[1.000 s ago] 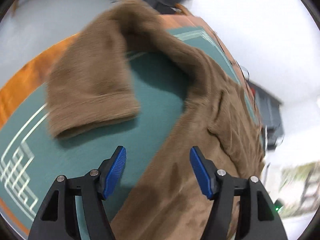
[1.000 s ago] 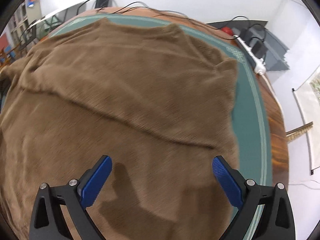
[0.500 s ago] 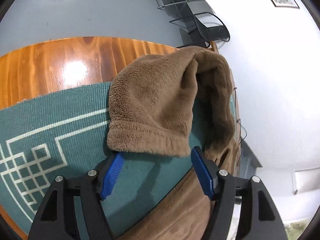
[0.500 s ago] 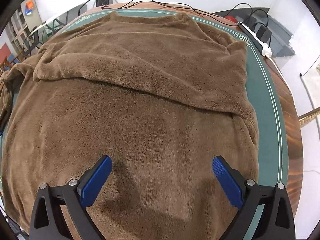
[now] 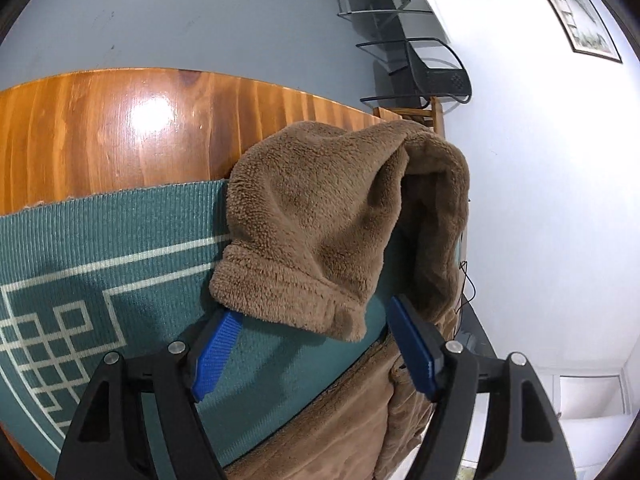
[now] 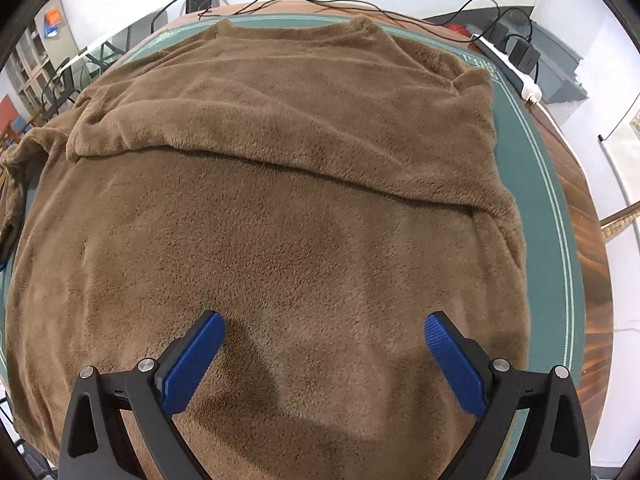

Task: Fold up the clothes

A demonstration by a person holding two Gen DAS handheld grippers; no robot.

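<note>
A brown fleece sweater (image 6: 280,208) lies spread over the green mat (image 6: 556,216), one sleeve folded across its chest. My right gripper (image 6: 324,332) hovers open just above the lower body of the sweater, with nothing between its blue pads. In the left wrist view the other sleeve (image 5: 320,224) arches up off the mat (image 5: 120,248), its cuff (image 5: 288,300) hanging between the tips of my left gripper (image 5: 316,328). The left gripper stands open, and its left pad is partly hidden behind the cuff.
The mat lies on a glossy wooden table (image 5: 120,132). A white power strip (image 6: 512,72) and black cables (image 6: 360,4) run along the far right edge. Metal-framed chairs (image 5: 420,68) stand beyond the table's left end.
The left gripper has swung toward the sleeve's end and closed in on the cuff, which now sits at its tips. The right gripper has settled slightly lower over the sweater.
</note>
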